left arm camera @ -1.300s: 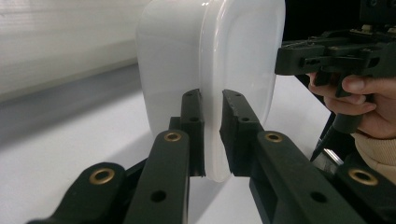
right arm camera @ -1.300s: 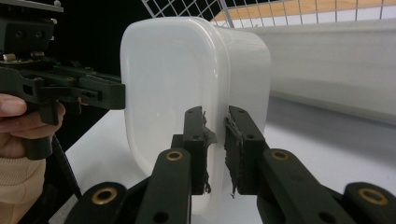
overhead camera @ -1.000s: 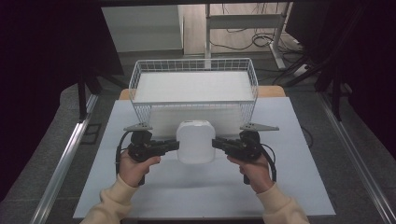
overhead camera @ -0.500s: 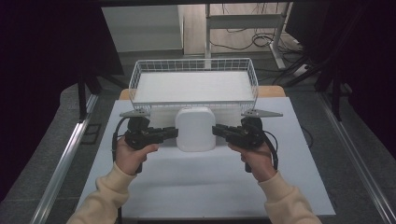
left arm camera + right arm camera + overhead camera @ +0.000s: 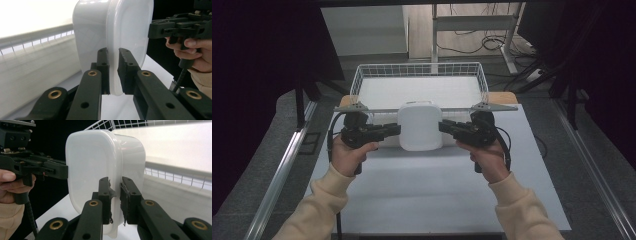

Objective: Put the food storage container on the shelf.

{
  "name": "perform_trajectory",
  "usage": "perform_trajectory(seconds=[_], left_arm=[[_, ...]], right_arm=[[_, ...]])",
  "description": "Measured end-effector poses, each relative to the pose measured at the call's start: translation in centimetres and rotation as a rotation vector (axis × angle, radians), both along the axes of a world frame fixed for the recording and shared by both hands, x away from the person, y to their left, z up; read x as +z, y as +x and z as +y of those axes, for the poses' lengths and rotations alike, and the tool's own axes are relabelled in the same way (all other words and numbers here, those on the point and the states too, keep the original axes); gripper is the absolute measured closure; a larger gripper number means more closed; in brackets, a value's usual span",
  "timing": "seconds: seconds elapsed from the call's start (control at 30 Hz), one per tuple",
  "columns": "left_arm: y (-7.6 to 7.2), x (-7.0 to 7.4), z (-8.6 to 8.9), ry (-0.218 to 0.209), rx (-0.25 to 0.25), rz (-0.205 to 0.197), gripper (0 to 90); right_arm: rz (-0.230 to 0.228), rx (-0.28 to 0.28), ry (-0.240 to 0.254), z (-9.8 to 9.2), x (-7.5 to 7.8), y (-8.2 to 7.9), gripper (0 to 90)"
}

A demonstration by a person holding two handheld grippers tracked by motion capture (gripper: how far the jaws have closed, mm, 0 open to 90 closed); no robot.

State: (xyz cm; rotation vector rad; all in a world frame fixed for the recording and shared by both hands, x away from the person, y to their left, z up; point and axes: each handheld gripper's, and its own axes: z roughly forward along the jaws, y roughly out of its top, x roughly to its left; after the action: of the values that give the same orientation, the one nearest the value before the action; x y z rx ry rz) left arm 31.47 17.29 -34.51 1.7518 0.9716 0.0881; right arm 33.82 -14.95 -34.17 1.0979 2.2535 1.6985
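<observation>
**A:** What is gripped at the fingers?

**B:** The rim of a white plastic container [image 5: 420,125] is pinched from both sides. In the left gripper view, the left gripper [image 5: 113,72] is seen clamped on the rim at lower centre. In the right gripper view, the right gripper [image 5: 115,200] is closed on the opposite rim, again at lower centre.

**A:** Where is the container placed in the high view?

**B:** It is held at the centre of the frame, between the two grippers, in front of a white wire basket [image 5: 357,80] at upper centre.

**A:** And farther out?

**B:** A white table [image 5: 437,195] is spread across the lower half. Cream sleeves [image 5: 319,205] are seen entering from the bottom edge.
</observation>
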Motion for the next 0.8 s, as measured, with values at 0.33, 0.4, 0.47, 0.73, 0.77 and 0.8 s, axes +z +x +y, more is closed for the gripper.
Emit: perform_trajectory(seconds=[0.33, 0.4, 0.47, 0.73, 0.77, 0.8], left_arm=[[1.2, 1.9, 0.3, -0.012, -0.004, -0.007, 80.3], [1.7, 2.4, 0.4, -0.014, -0.005, -0.01, 80.2], [2.2, 3.0, 0.5, -0.017, -0.008, -0.005, 80.1], [5.4, 4.7, 0.8, -0.027, -0.014, 0.019, 80.1], [5.9, 4.8, 0.9, -0.03, -0.015, 0.025, 80.1], [6.5, 4.9, 1.0, -0.034, -0.015, 0.036, 80.1]], right_arm=[[-0.022, -0.002, -0.01, 0.2, 2.2, 1.0, 79.0], [-0.029, 0.001, -0.015, 0.3, 3.1, 1.4, 79.1], [-0.029, 0.002, -0.014, 0.3, 3.4, 1.6, 79.1], [-0.009, -0.006, -0.015, 0.6, 5.4, 4.2, 79.2], [-0.002, -0.007, -0.016, 0.7, 5.6, 4.7, 79.2], [0.004, -0.008, -0.019, 0.8, 5.7, 5.3, 79.2]])
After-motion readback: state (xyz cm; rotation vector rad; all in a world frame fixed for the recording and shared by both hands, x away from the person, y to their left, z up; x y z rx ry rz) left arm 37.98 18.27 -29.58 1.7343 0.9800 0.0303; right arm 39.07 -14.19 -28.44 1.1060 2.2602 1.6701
